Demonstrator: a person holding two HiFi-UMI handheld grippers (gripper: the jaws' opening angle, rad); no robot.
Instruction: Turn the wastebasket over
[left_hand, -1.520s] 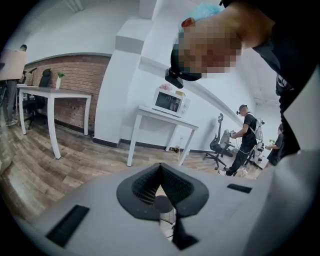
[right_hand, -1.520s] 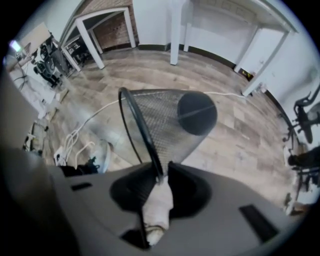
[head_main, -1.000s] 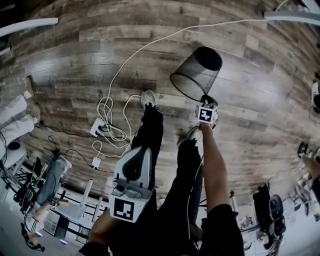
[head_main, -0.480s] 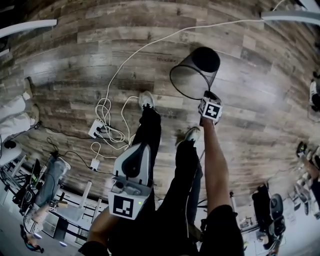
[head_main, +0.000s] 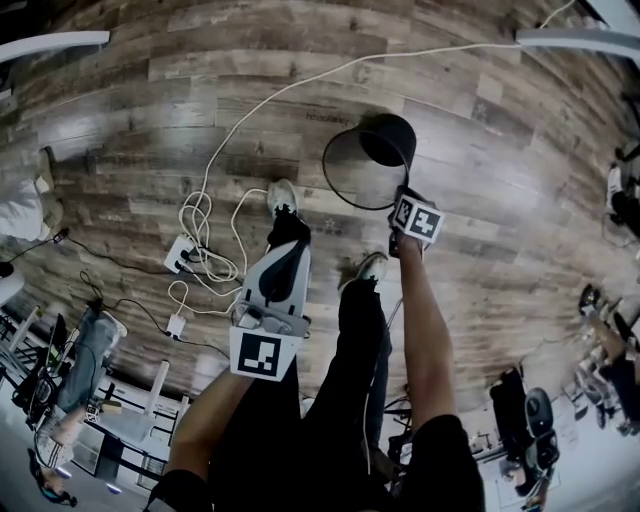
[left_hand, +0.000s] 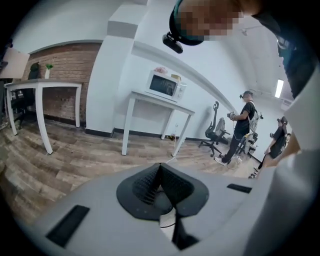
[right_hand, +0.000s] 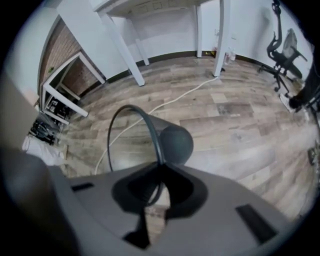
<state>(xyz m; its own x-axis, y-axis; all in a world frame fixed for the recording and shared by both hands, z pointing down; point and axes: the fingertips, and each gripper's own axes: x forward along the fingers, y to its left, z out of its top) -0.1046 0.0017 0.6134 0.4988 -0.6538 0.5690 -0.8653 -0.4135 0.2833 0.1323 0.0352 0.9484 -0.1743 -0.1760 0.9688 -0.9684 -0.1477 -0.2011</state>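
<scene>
A white cable (head_main: 215, 215) lay coiled on the wooden floor (head_main: 500, 130) at the left, beside a power strip (head_main: 180, 255). The left gripper (head_main: 287, 235) hung free over the person's leg, its jaws together with nothing between them. The black mesh wastebasket (head_main: 350, 170) was tilted, mouth toward the person and solid base away. The right gripper (head_main: 400, 197) was clamped on its near rim.

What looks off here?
The wastebasket is tilted, not standing flat, gripped at its rim by the right tongs. A white cable lies loose across the floor, tangled near the person's shoes.
</scene>
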